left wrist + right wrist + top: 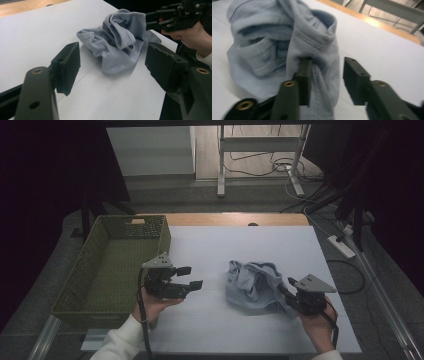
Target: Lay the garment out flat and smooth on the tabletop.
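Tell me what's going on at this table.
A person holds a pair of tongs in each hand over a white table. The right tongs are at a crumpled light-blue cloth, with a fold of it between the jaws; the jaws stand apart and one pad does not touch it, so it is not gripped. The left tongs hover open beside the cloth, holding nothing. A green basket sits at the table's left, nothing visible inside.

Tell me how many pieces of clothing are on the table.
1: a crumpled light blue garment lies on the white table, right of centre, by the right tongs. More could be bunched within it.
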Demonstrator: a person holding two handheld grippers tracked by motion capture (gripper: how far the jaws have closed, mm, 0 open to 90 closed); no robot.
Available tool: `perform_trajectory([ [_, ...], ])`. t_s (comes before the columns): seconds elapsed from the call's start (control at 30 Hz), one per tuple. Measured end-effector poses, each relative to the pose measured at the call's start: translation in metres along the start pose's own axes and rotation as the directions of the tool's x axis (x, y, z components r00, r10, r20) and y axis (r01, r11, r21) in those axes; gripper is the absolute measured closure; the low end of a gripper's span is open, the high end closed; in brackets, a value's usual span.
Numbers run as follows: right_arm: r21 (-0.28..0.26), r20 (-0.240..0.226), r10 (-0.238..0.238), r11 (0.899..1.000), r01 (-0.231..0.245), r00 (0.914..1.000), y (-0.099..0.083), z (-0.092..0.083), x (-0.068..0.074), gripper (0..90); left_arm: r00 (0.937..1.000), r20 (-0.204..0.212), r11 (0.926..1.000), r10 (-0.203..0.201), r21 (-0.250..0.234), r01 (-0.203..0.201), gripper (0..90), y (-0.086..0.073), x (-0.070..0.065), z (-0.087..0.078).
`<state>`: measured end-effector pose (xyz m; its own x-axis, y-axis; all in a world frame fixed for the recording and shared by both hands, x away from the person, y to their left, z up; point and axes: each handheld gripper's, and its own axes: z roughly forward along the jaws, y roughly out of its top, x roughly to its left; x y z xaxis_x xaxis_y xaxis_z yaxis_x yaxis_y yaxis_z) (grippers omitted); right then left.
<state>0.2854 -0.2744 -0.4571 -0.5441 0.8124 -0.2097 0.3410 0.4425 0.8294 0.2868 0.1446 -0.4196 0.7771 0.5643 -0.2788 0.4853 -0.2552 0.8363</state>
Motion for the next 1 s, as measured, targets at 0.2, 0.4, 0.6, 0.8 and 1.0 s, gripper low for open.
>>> perform_trajectory([
  [0.2,-0.041,-0.011,-0.022,0.999,0.022,0.9997,0.009,-0.007,0.003,46.8,1.0,0.002,0.9999,0.002,0.01,-0.002,28.9,-0.001,-0.001,0.003],
  [0.4,-0.097,-0.071,-0.05,0.994,0.043,0.9962,0.023,-0.013,0.014,43.9,1.0,0.001,0.9999,0.0,0.011,0.0,29.0,-0.001,0.0,0.003],
  [0.6,-0.111,-0.129,-0.132,0.987,0.118,0.9829,0.04,-0.008,0.034,39.1,1.0,0.003,0.9999,-0.004,0.017,0.004,29.0,-0.002,0.0,0.006],
  [0.8,-0.095,-0.171,-0.19,0.98,0.176,0.9669,0.045,0.002,0.047,38.7,1.0,0.003,0.9998,-0.002,0.019,0.002,29.0,-0.002,0.0,0.007],
  [1.0,-0.061,-0.169,-0.206,0.978,0.199,0.9638,0.046,0.013,0.045,38.8,1.0,0.001,0.9998,0.0,0.021,0.0,29.0,-0.002,-0.001,0.007],
])
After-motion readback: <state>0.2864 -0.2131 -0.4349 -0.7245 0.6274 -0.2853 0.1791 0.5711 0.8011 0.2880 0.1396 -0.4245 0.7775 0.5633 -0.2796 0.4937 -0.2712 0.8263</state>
